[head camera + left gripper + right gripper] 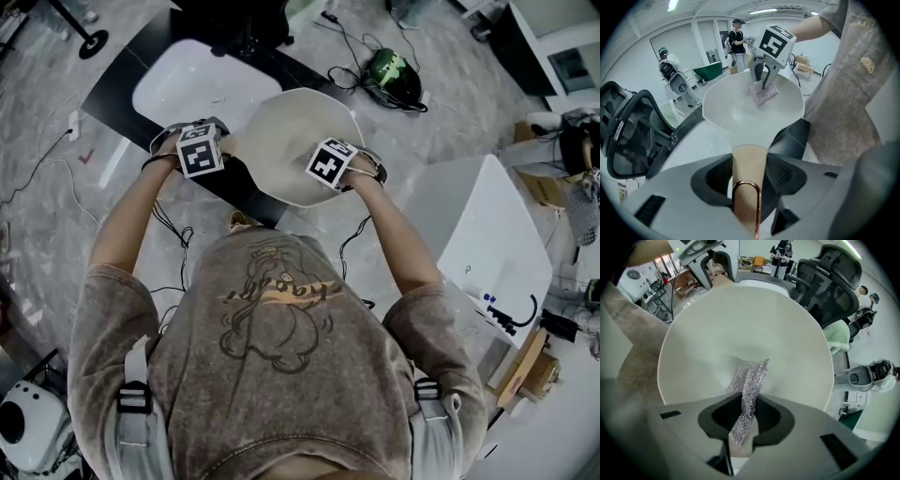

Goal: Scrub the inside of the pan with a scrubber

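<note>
Right gripper view: glittery mesh scrubber (749, 385), smooth pan (740, 324).

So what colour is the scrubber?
Shiny silver, like sparkly mesh: the scrubber shows best in the right gripper view.

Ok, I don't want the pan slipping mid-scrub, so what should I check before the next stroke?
1. Handle of the pan clamped in the left hand-held gripper: ok.
2. Scrubber pinched in the right hand-held gripper: ok.
3. Scrubber inside the pan, against its inner surface: ok.
4. Pan supported from underneath: cannot tell.
5. Dirt left inside the pan: cannot tell.
</note>
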The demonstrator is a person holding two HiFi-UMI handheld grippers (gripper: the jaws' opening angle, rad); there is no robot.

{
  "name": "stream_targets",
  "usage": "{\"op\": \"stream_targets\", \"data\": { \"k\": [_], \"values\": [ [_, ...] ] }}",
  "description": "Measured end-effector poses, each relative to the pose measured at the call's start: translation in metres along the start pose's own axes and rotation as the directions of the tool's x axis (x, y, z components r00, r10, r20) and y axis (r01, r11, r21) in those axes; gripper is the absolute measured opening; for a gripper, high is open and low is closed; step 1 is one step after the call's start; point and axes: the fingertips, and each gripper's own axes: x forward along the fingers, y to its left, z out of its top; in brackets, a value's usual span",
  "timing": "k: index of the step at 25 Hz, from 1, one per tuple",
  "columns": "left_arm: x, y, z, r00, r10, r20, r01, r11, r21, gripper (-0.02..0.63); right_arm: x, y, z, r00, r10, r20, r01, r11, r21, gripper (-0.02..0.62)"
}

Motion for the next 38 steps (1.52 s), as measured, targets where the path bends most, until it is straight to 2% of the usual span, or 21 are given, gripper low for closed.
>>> {"op": "stream_targets", "data": {
  "k": [4, 11, 17, 21, 23, 26, 29, 35, 38],
  "values": [
    [-0.001, 0.0, 0.002, 1.0, 0.011, -0.003, -0.011, 1.0, 0.001, 0.236, 0.0, 0.02, 0.007, 0.998, 0.059, 0.012, -0.059, 0.998, 0.015, 0.094],
    [0.0, -0.001, 0.002, 1.0, 0.015, -0.013, -0.015, 1.0, -0.001, 0.236, 0.011, 0.045, 0.042, 0.984, 0.142, 0.112, -0.145, 0.989, 0.02, 0.094],
    [0.002, 0.0, 0.003, 1.0, 0.021, -0.023, -0.021, 1.0, -0.005, 0.236, 0.015, 0.043, 0.061, 0.985, 0.123, 0.125, -0.131, 0.989, 0.065, 0.094],
    [0.001, 0.0, 0.003, 0.999, 0.033, -0.017, -0.033, 0.999, 0.0, 0.236, 0.011, 0.041, 0.092, 0.954, 0.145, 0.264, -0.179, 0.978, 0.111, 0.094],
    [0.0, 0.001, 0.002, 0.999, 0.035, -0.016, -0.035, 0.999, 0.001, 0.236, 0.007, 0.032, 0.098, 0.953, 0.127, 0.276, -0.171, 0.975, 0.141, 0.094],
    [0.001, 0.001, 0.002, 0.999, 0.035, -0.015, -0.035, 0.999, 0.004, 0.236, 0.001, 0.021, 0.122, 0.927, 0.114, 0.358, -0.179, 0.972, 0.154, 0.094],
    [0.001, 0.0, 0.002, 0.999, 0.035, -0.014, -0.035, 0.999, 0.008, 0.236, -0.002, 0.006, 0.136, 0.918, 0.084, 0.388, -0.163, 0.971, 0.176, 0.094],
    [0.001, -0.001, 0.002, 0.999, 0.036, -0.002, -0.036, 0.999, 0.01, 0.236, 0.011, -0.014, 0.136, 0.959, 0.022, 0.284, -0.075, 0.981, 0.178, 0.1],
    [0.001, -0.001, 0.001, 0.999, 0.035, 0.008, -0.035, 0.999, 0.013, 0.236, 0.019, -0.024, 0.143, 0.958, -0.016, 0.286, -0.044, 0.978, 0.204, 0.101]
  ]
}}
